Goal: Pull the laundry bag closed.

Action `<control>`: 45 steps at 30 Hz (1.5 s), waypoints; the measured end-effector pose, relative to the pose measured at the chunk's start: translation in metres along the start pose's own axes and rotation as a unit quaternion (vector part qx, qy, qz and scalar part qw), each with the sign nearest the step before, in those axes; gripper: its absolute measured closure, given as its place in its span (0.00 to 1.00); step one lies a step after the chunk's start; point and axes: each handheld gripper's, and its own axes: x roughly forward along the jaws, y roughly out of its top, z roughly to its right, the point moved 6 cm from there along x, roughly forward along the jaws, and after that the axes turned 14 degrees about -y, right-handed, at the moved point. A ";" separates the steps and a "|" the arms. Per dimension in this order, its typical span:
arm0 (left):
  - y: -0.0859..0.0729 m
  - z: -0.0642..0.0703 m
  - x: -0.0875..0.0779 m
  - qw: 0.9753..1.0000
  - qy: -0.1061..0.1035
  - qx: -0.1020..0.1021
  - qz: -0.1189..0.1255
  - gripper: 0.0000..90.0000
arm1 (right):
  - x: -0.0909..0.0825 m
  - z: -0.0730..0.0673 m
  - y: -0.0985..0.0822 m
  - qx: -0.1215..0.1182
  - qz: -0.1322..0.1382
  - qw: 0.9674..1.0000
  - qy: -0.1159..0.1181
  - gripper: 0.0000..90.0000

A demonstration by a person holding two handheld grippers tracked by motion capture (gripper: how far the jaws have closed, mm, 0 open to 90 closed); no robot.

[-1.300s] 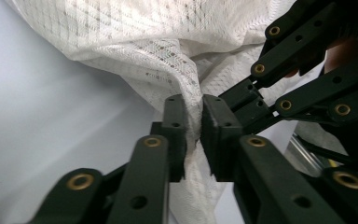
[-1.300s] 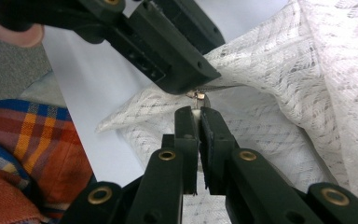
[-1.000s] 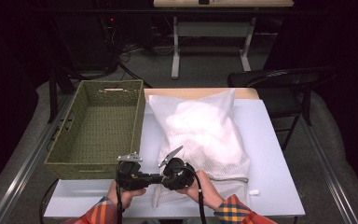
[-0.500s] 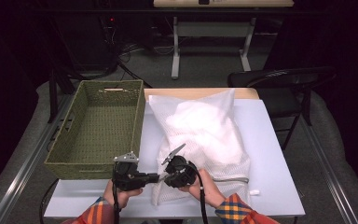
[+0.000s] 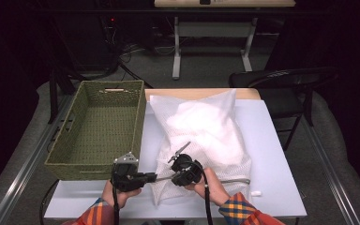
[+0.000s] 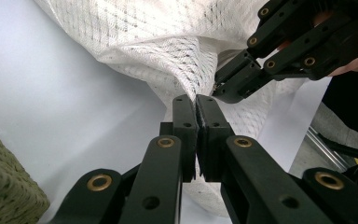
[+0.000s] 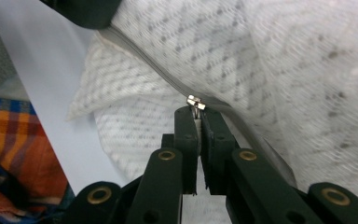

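A white mesh bag (image 5: 201, 126), stuffed full, lies on the white table (image 5: 272, 154) with its grey zipper (image 7: 140, 51) along the near end. My left gripper (image 5: 158, 177) comes in from the left and is shut on a fold of the mesh (image 6: 186, 74) at the bag's near left corner. In the left gripper view its tips (image 6: 196, 99) pinch the fabric, and the right gripper (image 6: 219, 88) closes in just beside them. My right gripper (image 7: 196, 109) is shut on the metal zipper pull (image 7: 196, 101). In the high view both grippers meet tip to tip at that corner.
A green woven basket (image 5: 98, 126), nothing in it, stands left of the bag, its near corner close to my left hand. A small white piece (image 5: 256, 192) lies near the table's front right. A dark chair (image 5: 286, 84) stands behind the right edge.
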 end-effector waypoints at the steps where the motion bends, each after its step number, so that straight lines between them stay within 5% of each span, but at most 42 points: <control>1: 0.000 -0.001 0.000 1.000 0.002 0.000 0.000 0.97 | 0.000 0.001 0.000 0.002 -0.001 1.000 -0.001 0.96; 27: -0.002 -0.008 -0.005 0.999 0.049 0.005 -0.008 0.97 | -0.011 0.028 -0.033 0.019 -0.042 0.998 -0.029 0.96; 45: -0.001 -0.014 -0.005 0.997 0.074 0.006 -0.012 0.97 | -0.035 0.069 -0.078 0.080 -0.059 0.993 -0.065 0.96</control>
